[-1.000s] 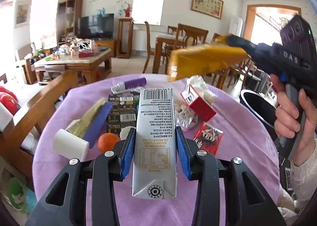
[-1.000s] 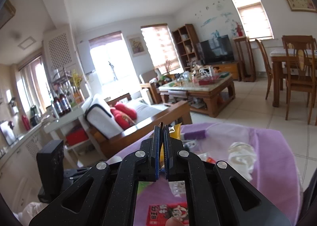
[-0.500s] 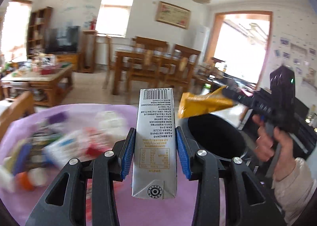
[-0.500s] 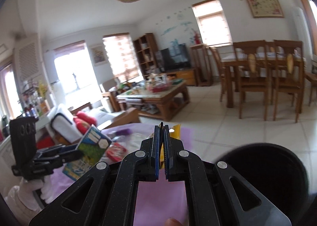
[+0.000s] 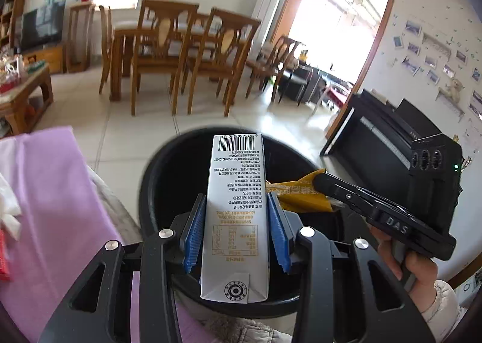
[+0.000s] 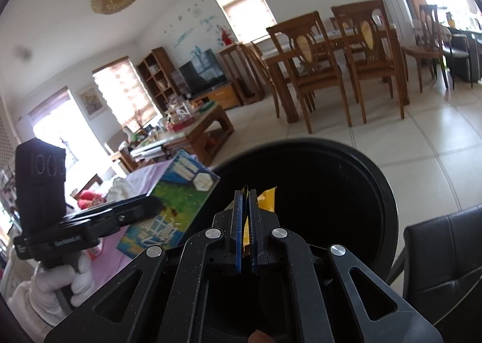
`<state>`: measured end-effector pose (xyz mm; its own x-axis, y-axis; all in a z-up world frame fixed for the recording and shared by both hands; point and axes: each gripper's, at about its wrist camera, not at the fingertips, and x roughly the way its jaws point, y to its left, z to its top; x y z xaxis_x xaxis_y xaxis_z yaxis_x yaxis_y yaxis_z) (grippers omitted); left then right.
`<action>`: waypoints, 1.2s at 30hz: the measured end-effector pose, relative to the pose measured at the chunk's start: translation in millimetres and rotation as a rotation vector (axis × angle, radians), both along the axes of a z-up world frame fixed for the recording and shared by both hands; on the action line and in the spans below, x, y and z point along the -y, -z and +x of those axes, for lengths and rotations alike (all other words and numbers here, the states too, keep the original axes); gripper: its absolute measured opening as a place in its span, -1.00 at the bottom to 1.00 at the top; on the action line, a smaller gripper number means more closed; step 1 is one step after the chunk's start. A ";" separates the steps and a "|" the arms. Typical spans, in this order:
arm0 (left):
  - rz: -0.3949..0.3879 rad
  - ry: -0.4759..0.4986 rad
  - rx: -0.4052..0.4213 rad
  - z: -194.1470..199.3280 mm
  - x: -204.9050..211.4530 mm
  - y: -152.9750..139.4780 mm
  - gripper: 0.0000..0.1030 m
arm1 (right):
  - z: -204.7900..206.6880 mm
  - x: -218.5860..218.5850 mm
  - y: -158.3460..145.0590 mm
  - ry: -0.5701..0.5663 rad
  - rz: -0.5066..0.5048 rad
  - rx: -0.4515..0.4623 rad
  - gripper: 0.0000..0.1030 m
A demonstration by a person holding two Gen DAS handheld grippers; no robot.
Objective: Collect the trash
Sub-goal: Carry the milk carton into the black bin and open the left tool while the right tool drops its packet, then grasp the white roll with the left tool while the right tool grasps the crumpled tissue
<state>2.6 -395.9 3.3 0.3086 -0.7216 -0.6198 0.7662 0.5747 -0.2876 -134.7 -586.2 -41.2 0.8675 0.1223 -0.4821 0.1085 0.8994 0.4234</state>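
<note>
Black plastic bin sits on the floor just right of the purple-covered table. Above it, the left gripper clamps a milk carton; the right gripper pinches a yellow wrapper.

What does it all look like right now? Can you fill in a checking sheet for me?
Surface: purple cloth on the table, beside the bin.
Job's things: carton and yellow wrapper, both over the black bin.
Clutter: white tissue and something red on the cloth.
Grippers: left gripper shut on the carton; right gripper shut on the wrapper.
Cables: nothing seen.
Surroundings: dining chairs, coffee table, TV, piano, tiled floor.
</note>
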 end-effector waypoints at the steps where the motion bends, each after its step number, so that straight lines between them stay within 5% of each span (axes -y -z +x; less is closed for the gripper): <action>1: 0.011 -0.001 -0.003 -0.1 1.5 1.4 -0.21 | 0.5 -1.1 3.7 0.000 0.003 -0.005 -0.91; 8: 0.079 -0.027 -0.003 -2.8 10.7 9.9 -0.17 | -0.2 -11.7 12.9 -0.007 0.025 -0.024 -0.74; 10: 0.080 -0.040 0.013 -6.8 10.0 13.3 0.02 | 1.1 -15.9 10.7 -0.007 0.024 -0.025 -0.61; 12: 0.071 -0.057 0.038 -11.3 2.5 10.1 0.35 | -0.9 -21.9 9.0 -0.004 0.021 -0.023 -0.39; 17: 0.056 -0.070 0.086 -26.0 -19.5 -2.6 0.55 | 1.1 -29.5 -1.4 0.006 0.008 -0.002 0.44; 21: 0.027 -0.112 0.133 -38.5 -49.9 -12.3 0.74 | 9.3 -44.8 -15.4 -0.014 -0.017 0.017 0.65; 30: -0.020 -0.303 0.145 -26.7 -160.2 -27.6 0.80 | 58.4 -148.1 -44.9 -0.188 -0.137 0.033 0.70; 36: -0.046 -0.556 0.111 -5.9 -276.0 -25.6 0.80 | 103.1 -223.5 -55.0 -0.294 -0.135 0.032 0.71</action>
<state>-3.3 -119.9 29.0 0.7111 -0.4578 -0.5336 0.3794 0.8888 -0.2570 -31.6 -362.7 13.9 0.8193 0.3071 -0.4841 -0.1762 0.9384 0.2971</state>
